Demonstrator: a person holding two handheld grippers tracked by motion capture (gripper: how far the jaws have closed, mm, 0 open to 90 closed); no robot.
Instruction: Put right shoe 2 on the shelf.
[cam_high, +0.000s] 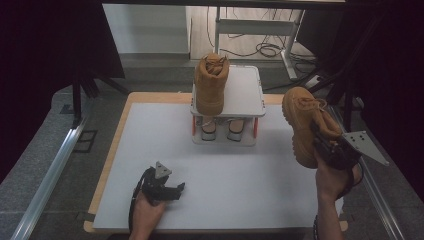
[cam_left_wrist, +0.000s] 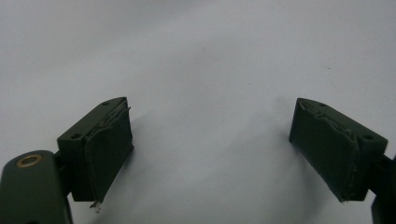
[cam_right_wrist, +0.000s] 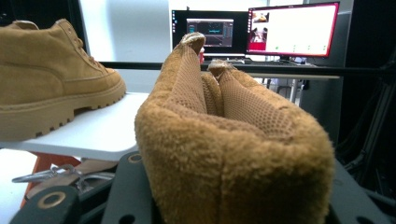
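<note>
Boot (cam_high: 303, 125), clamped at its collar by the right gripper (cam_high: 327, 147), hangs right of the rack (cam_high: 245, 95); it should land level beside its mate (cam_high: 211, 82). Left gripper (cam_high: 172, 190) rests wide open on the tabletop (cam_high: 240, 170).

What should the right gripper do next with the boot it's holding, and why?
Probably carry the held boot left and forward toward the bare right half of the rack's top shelf. The right gripper is shut on the boot's collar and holds it off the table, while the other boot already stands on the shelf's left half. The left gripper rests open and empty.
</note>
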